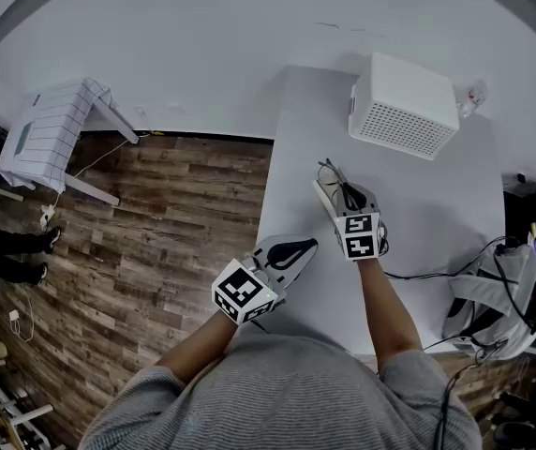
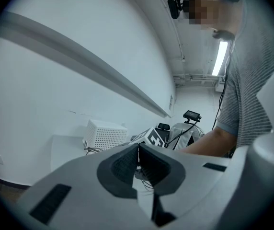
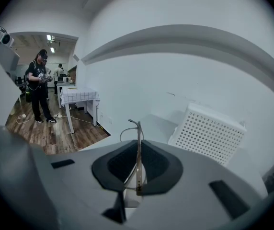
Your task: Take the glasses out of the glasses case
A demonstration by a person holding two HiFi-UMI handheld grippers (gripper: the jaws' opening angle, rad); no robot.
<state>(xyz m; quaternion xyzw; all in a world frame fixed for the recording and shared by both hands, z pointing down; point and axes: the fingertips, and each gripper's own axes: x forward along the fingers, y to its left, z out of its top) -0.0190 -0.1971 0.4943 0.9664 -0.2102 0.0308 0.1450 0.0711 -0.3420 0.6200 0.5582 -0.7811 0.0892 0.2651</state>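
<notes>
Two jaws of my right gripper are clamped on the thin wire-framed glasses. One slim temple stands pinched upright between the dark pads, and a curved bit of frame pokes out just past the tips. Ahead of those jaws and to their right sits the white perforated plastic box on the white tabletop. My left gripper, behind and left of the right one, has its jaws pressed together with nothing between them.
</notes>
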